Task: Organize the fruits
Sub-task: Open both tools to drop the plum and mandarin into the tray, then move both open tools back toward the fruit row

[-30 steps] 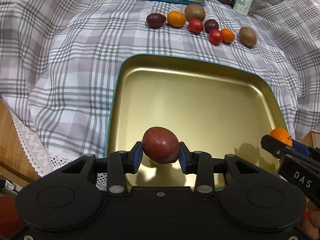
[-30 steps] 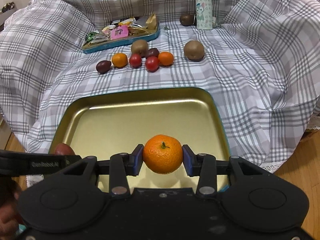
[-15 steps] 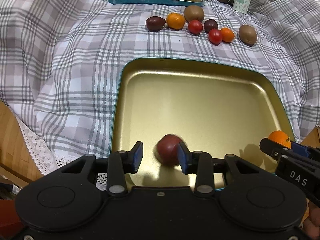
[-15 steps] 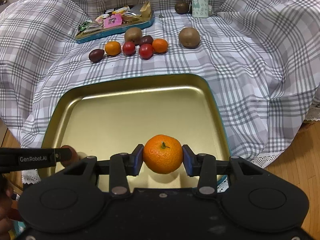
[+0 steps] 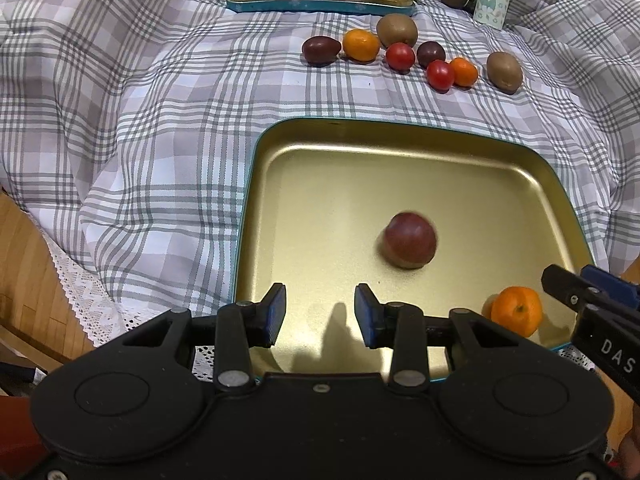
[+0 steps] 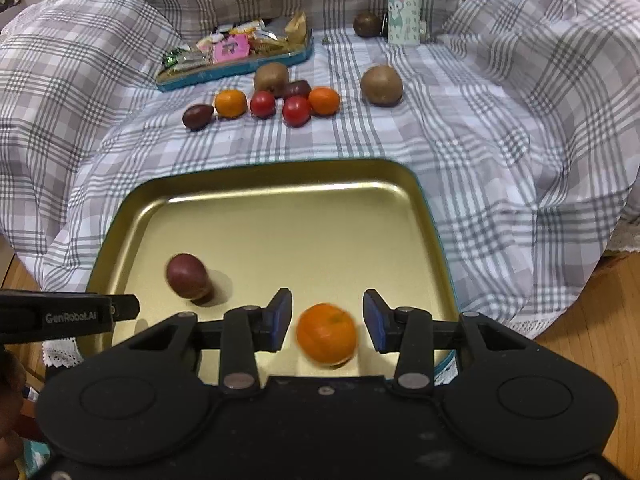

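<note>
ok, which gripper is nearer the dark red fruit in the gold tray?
Left. The dark red fruit lies just ahead of the open left gripper; the right gripper straddles the mandarin, fruit off to its left.

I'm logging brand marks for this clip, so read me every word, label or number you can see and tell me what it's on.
"GenRobot.AI": white print on the side of the left gripper, in the right wrist view.
"DAS": white letters on the right gripper, cut off by the frame edge in the left wrist view.
Pink packet in the snack tray: print too blurred to read.
Bottle: cartoon figure only, no readable words.
</note>
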A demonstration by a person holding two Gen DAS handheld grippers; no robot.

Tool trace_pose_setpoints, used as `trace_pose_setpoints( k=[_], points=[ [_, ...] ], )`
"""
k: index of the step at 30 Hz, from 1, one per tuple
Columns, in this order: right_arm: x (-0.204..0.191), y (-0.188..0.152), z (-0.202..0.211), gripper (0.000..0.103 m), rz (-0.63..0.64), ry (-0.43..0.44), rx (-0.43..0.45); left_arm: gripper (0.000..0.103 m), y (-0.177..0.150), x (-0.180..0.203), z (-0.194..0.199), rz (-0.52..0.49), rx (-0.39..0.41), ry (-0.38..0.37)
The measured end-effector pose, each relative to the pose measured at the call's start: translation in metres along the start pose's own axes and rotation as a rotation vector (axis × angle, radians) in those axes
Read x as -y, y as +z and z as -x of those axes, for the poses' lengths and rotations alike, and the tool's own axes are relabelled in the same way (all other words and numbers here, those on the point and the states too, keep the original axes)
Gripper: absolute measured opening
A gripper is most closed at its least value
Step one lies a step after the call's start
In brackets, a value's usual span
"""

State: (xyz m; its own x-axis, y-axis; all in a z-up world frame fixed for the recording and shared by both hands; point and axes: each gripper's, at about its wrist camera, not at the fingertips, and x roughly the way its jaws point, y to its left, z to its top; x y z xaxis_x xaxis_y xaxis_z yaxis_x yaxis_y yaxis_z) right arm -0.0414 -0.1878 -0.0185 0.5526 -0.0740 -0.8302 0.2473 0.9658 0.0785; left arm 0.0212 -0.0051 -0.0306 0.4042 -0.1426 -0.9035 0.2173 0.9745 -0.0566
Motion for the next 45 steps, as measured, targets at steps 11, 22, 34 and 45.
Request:
trace_pose_setpoints(
  k=[11, 22, 34, 45],
  points=[
    [-0.003, 0.001, 0.013, 0.045, 0.029, -0.007, 0.073, 0.046, 0.000, 0.000, 0.005, -0.002, 0.026, 0.019],
    [-0.004, 0.000, 0.017, 0.052, 0.045, -0.017, 0.100, 0.046, 0.000, 0.001, 0.008, -0.008, 0.050, 0.029],
    [-0.002, 0.004, 0.022, 0.059, 0.016, -0.129, 0.223, 0.051, 0.004, 0.001, 0.022, -0.016, 0.156, 0.062],
    [-0.005, 0.006, 0.019, 0.059, 0.023, -0.110, 0.212, 0.051, 0.008, -0.002, 0.026, 0.009, 0.190, 0.079]
  ],
)
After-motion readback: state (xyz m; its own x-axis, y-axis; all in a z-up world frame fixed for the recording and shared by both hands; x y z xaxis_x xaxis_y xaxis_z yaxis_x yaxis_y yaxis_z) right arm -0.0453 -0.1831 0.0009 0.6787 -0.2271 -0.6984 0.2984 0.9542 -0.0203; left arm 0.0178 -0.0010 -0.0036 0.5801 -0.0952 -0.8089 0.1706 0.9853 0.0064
